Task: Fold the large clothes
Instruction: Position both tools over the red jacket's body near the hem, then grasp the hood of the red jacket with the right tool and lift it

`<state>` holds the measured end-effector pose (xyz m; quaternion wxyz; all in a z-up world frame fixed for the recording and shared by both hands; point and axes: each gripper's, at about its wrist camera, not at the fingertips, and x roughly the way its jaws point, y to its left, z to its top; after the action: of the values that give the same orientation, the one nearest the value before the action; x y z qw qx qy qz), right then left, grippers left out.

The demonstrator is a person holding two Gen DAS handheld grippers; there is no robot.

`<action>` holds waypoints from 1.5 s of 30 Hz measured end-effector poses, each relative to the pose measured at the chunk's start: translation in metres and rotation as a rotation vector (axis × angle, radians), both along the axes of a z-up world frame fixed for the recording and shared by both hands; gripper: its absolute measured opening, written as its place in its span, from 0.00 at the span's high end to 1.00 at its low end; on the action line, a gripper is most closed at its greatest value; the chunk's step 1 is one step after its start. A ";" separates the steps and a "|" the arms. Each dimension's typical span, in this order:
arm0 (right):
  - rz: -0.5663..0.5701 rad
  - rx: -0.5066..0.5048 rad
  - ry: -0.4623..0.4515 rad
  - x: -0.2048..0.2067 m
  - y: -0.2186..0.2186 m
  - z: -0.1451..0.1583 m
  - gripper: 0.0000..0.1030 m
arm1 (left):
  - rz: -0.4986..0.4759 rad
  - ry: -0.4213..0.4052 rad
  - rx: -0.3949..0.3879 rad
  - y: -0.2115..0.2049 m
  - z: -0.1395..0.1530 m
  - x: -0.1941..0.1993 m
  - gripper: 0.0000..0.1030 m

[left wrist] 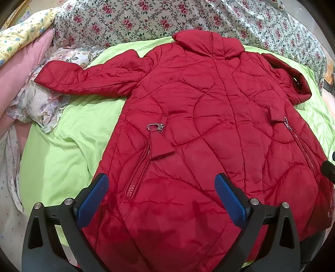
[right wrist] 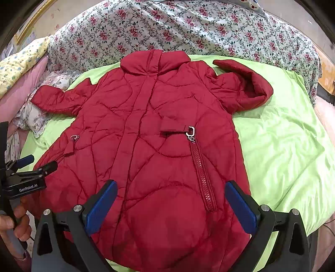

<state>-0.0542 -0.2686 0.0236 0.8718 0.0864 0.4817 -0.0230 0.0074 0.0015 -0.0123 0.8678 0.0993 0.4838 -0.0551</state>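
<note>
A red quilted coat (left wrist: 209, 108) (right wrist: 150, 129) lies spread flat, front side up, on a lime green sheet (left wrist: 69, 144) (right wrist: 282, 146), collar far from me. Its left sleeve (left wrist: 83, 77) stretches out sideways; its right sleeve (right wrist: 247, 87) is bent back with the cuff opening showing. Two zip pockets with metal clasps (left wrist: 155, 126) (right wrist: 191, 131) show. My left gripper (left wrist: 161, 184) hovers open over the hem's left part. My right gripper (right wrist: 170, 190) hovers open over the hem's right part. The left gripper (right wrist: 39, 163) also shows at the right wrist view's left edge, held by a hand (right wrist: 14, 221).
A floral-print blanket (left wrist: 167, 18) (right wrist: 178, 27) is piled behind the collar. A pink cloth (left wrist: 23, 60) and a yellow patterned cloth (left wrist: 23, 33) lie at the far left, with a crumpled pale floral cloth (left wrist: 41, 100) under the left cuff. Bare green sheet spreads to the right.
</note>
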 end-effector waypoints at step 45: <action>-0.227 -0.200 -0.064 0.197 -0.205 -0.029 0.17 | 0.005 0.081 -0.293 0.007 -0.005 0.110 0.01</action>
<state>0.1431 -0.4734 -0.0058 0.8828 0.0538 0.4360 -0.1664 0.1175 0.0087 -0.0169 0.8528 -0.0322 0.5056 -0.1270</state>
